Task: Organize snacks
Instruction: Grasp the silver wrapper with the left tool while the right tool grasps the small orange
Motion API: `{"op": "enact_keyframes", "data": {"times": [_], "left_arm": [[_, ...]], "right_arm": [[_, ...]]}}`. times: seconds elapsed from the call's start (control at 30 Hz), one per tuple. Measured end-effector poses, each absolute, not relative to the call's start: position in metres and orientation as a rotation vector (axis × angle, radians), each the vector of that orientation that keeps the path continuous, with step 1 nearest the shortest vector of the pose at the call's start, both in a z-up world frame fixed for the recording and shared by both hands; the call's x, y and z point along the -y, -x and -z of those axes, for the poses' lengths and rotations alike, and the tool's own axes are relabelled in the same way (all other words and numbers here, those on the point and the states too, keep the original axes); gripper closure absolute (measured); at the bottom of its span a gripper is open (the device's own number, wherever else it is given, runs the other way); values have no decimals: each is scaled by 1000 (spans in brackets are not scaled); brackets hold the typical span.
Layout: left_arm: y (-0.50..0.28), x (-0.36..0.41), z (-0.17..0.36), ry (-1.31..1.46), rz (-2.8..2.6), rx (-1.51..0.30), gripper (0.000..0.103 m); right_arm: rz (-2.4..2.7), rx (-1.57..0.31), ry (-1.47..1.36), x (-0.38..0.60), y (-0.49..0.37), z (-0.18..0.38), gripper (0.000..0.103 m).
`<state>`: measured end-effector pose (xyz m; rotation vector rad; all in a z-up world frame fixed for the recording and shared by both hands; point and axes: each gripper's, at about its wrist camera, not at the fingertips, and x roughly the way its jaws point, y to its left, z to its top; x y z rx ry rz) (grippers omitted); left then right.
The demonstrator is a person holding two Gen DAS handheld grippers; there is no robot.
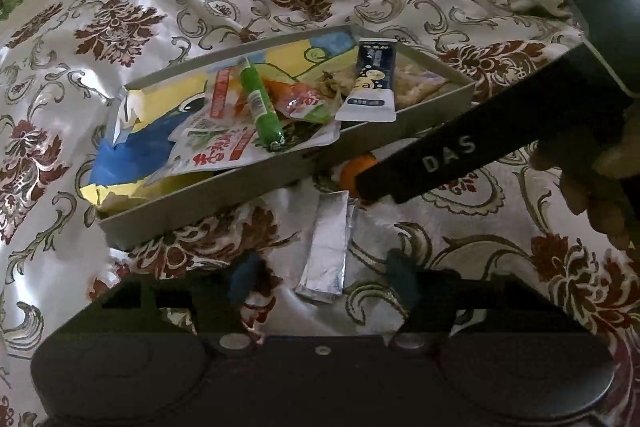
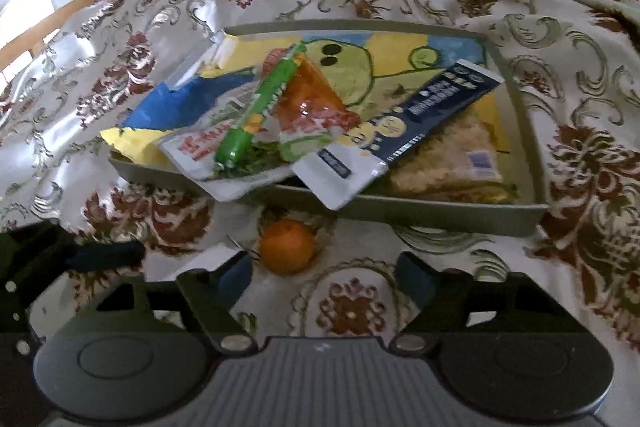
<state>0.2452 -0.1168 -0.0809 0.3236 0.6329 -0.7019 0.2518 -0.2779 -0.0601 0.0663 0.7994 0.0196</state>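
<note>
On the patterned cloth (image 2: pixel 568 75) sits the grey tray (image 2: pixel 524 131) of snack packets. Before it, a silver packet (image 1: pixel 326 253) lies between the left gripper's (image 1: pixel 324 273) parted fingers, untouched; an orange (image 2: pixel 286 247) lies just ahead of the right gripper (image 2: pixel 324 277), its fingers spread.

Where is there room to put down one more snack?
The tray is crowded on its left, where packets pile up under the green stick. Its far right corner, beyond the dark blue packet, looks freer. Outside it, cloth lies bare right of the orange; the silver packet lies left.
</note>
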Motion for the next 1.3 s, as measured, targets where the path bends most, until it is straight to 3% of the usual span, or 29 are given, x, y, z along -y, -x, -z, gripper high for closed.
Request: {"op": "enact_keyframes", "data": {"times": [0.13,0.27,0.4,0.63,0.77,0.9,1.1,1.3], "left_arm": [[-249,115,81,-305,698,-641,46],[-254,113,81,-277,696,-662,58],[-255,114,82,-286,694,-678,59],[-261,118,83,-285,689,-728,58],[-259,118,82,-287,682,-714,64],[-243,129,79,-404,647,-658,78],[-209,153,85,-664,639,-541,83],[-221,144,76,-528,652,-630,85]], "right_arm": [[-43,-792,-35,271,-256,62,32],[-46,-786,-49,271,-260,67,44],[-75,-792,-56,270,-264,70,55],[-73,-809,-47,265,-270,78,55],[-53,-815,-38,263,-270,77,67],[-45,-831,-65,266,-271,74,67],[-22,-859,-102,272,-267,69,67],[-25,-871,-142,279,-265,65,67]]}}
